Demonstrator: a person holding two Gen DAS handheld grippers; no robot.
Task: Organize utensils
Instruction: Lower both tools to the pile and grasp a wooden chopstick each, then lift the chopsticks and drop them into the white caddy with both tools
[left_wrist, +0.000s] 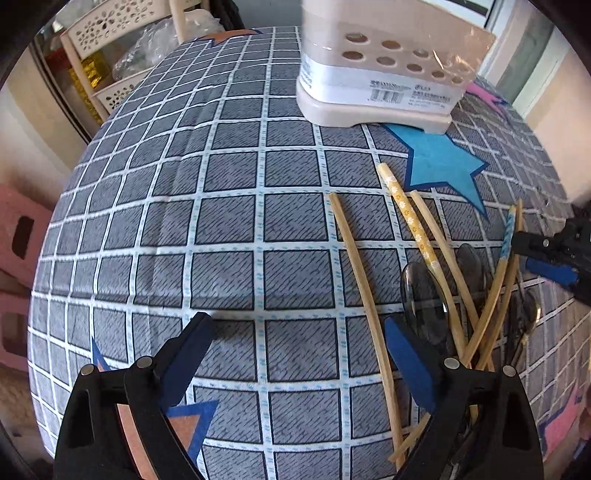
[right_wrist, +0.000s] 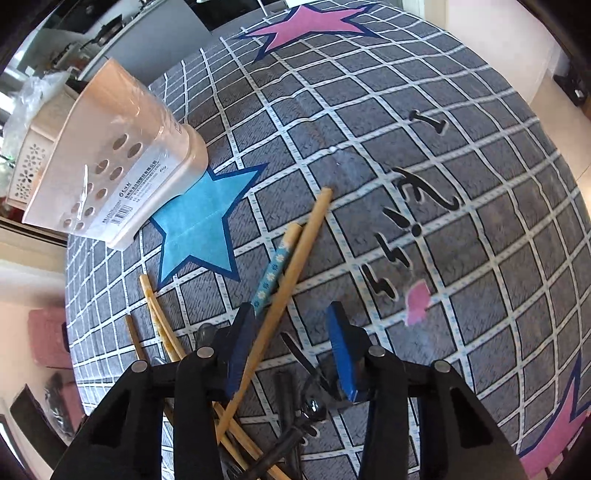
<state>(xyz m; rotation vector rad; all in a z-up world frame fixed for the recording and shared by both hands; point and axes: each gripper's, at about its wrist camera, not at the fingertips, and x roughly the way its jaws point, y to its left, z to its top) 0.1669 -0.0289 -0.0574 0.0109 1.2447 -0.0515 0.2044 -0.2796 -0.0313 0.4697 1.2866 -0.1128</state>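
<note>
A beige plastic utensil holder (left_wrist: 384, 70) with round holes in its wall, still in clear wrapping with a barcode label, stands on the grey checked tablecloth (left_wrist: 229, 229), its foot on a point of a blue star patch (left_wrist: 443, 162). What is inside it cannot be seen. Off the table's far edge, a white perforated basket rack (left_wrist: 107, 48) holds crumpled plastic bags.

The utensils lie loose in a crossed heap near the holder: plain bamboo chopsticks (left_wrist: 354, 266), one with a yellow flowered band (left_wrist: 410, 218), one with a blue flowered band (right_wrist: 271, 277), and dark translucent spoons (left_wrist: 424, 295) under them.

The left gripper (left_wrist: 299, 343) hovers with jaws wide over bare cloth, beside the heap, holding nothing. The right gripper (right_wrist: 291, 339) stands half-closed over the heap; a plain chopstick (right_wrist: 295, 258) slants between its blue pads along the left one, and the other pad stands clear of it.
</note>
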